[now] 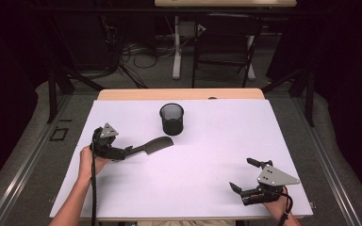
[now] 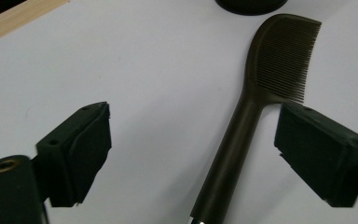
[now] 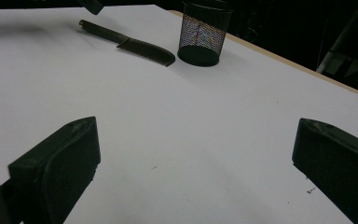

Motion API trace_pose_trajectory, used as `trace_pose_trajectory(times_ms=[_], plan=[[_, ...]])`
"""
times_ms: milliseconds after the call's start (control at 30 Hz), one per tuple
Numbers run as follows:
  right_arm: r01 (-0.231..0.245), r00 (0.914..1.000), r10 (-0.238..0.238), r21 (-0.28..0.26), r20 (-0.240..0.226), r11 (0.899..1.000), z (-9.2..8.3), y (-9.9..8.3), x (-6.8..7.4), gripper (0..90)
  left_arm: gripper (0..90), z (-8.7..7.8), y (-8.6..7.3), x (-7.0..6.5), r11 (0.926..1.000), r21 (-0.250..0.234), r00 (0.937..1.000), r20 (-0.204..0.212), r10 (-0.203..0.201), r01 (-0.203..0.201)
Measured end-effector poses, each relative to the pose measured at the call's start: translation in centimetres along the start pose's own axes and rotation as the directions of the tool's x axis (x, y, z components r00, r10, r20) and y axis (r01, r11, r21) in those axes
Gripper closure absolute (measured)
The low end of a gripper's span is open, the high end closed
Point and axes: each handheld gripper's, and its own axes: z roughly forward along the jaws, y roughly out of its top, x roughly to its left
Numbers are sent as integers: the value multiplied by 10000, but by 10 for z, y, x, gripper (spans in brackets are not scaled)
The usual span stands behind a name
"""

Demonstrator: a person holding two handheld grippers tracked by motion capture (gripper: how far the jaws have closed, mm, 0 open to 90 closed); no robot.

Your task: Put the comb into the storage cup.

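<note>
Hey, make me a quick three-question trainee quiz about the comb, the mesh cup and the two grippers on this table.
1. True or false: the comb stands inside the mesh cup.
2. Which gripper has the comb's handle between its jaws? A) left gripper B) right gripper
3. Fill in: the comb's teeth end points toward the ____.

Key: 1. False, it lies flat on the white table. 2. A, with jaws open and pads apart from the handle. 3. Mesh cup.

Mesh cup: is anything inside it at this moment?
The mesh cup stands upright on the table, and the part of its inside seen from above looks dark and empty. Its bottom is too dark to check. The comb lies outside, beside it.
</note>
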Motion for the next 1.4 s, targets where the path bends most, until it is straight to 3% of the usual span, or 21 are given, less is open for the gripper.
trace_pose_trajectory(times_ms=[300,867,1133,1400], plan=[[-32,10000,32,-19,-2,10000,-1,0,0,4,4,1,2,-2,9999,15,9997,238,101,-102],[-4,10000,4,60,-71,10000,-1,1,1,4,2,-3,11,-3,9982,-11,9956,719,594,-595],[-73,9999,74,130,-91,9999,0,1,-1,3,1,1,14,-6,9940,249,9893,1032,1033,-1064],[-129,9999,130,109,-112,9999,0,1,-1,3,0,-2,22,-10,9887,212,9820,1217,1446,-1482]])
